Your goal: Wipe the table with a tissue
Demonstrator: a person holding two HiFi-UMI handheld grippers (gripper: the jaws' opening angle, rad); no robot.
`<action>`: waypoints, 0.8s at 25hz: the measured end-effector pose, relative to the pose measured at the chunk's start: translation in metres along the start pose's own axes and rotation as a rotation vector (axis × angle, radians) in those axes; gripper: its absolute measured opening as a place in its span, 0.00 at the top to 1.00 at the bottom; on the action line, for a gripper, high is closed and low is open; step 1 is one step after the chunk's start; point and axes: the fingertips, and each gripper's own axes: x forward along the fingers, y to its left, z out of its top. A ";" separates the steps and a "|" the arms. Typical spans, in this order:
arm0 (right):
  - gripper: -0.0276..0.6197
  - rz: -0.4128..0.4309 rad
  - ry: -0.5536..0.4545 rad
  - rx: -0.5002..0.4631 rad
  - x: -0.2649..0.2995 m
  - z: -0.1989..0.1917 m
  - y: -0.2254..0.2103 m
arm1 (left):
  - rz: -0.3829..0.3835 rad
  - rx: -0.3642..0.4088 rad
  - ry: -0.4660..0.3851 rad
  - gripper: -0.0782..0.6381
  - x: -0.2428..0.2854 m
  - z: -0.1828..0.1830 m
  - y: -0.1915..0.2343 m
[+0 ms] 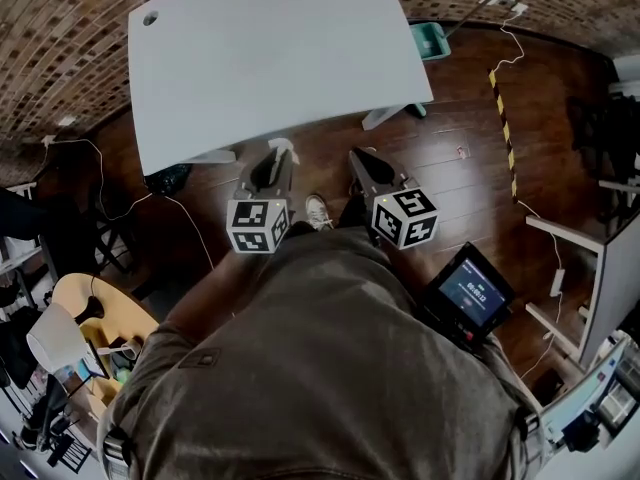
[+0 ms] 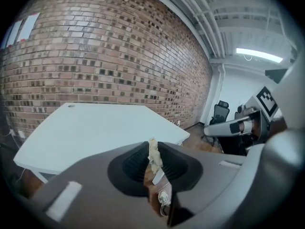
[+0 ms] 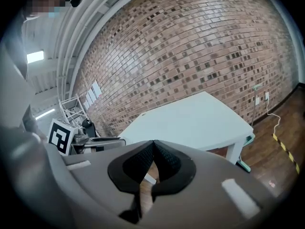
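Standing on a wood floor (image 1: 470,98), a person holds both grippers close to the body, side by side and short of the table (image 1: 270,58). The left gripper (image 2: 151,144) has its jaws pressed together on a tissue (image 2: 154,157). The tissue is a thin crumpled strip that pokes up past the tips and hangs a little below them. In the head view it shows as a small white tuft at the front of that gripper, above the floor and just off the table's near edge, not touching it. The right gripper (image 3: 153,143) has its jaws closed too, pad against pad at the tips, with nothing between them. It sits just beside the left one, at about the same height, and the two marker cubes lie near each other.

The table is white, with a small round hole (image 1: 150,17) near its far left corner, and it stands against a brick wall (image 2: 105,51). A shoe (image 1: 318,210) shows on the floor between the grippers. To the right a lit screen (image 1: 470,293) sits at the person's side, and farther out a yellow-black strip (image 1: 505,128) runs along the floor. An office chair (image 2: 219,112) stands beyond the table's far end.
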 end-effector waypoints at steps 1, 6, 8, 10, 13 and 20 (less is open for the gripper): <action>0.94 0.001 0.006 -0.006 -0.002 -0.001 0.000 | -0.002 -0.004 -0.002 0.81 -0.001 0.001 -0.002; 0.94 0.021 0.015 -0.059 -0.004 0.007 0.004 | -0.005 -0.011 -0.019 0.81 -0.002 0.004 -0.007; 0.94 0.034 0.019 -0.084 -0.004 0.010 0.008 | -0.006 -0.011 -0.023 0.81 -0.004 0.006 -0.008; 0.94 0.046 0.021 -0.102 -0.006 0.015 0.007 | -0.009 -0.009 -0.018 0.81 -0.003 0.009 -0.015; 0.94 0.060 0.017 -0.126 -0.009 0.019 0.008 | -0.014 0.017 -0.012 0.81 -0.001 0.010 -0.024; 0.94 0.093 0.005 -0.117 -0.023 0.009 0.000 | -0.008 0.038 -0.042 0.81 -0.005 0.010 -0.041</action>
